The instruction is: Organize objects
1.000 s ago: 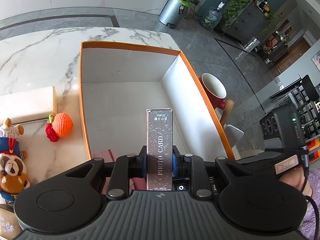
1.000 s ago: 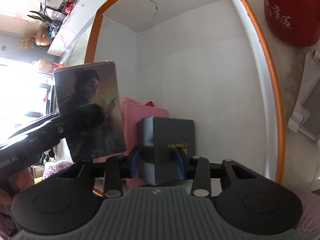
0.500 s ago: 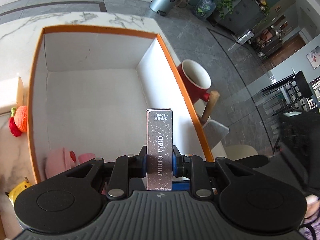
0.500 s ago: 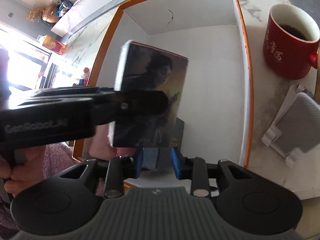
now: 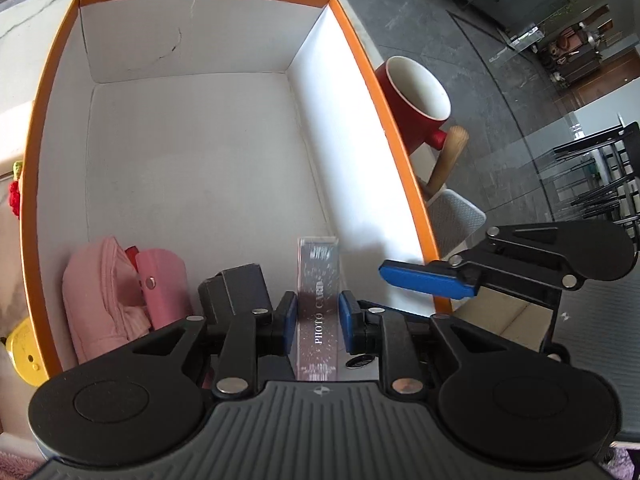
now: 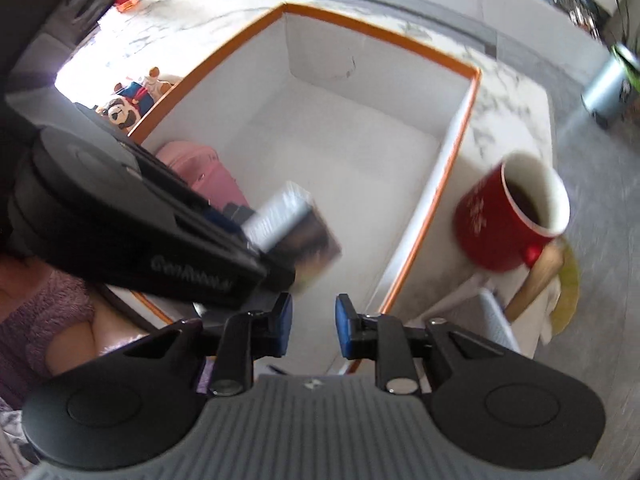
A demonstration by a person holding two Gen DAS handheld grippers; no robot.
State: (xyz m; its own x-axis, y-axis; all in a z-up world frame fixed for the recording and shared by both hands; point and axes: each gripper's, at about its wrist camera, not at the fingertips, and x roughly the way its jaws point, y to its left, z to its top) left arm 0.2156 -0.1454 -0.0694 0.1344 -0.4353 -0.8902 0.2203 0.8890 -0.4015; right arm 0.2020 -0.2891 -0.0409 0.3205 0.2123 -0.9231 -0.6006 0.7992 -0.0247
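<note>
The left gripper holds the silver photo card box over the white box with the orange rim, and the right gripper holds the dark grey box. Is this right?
Not entirely. In the right wrist view the right gripper is open and holds nothing; the dark grey box already lies inside the orange-rimmed white box. The left gripper does hold the silver photo card box over it.

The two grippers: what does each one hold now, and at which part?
The left gripper clamps the photo card box by its two broad faces, near the lower end. The right gripper holds nothing; its jaws stand apart.

Left tongs clamped; right tongs parted, empty.
</note>
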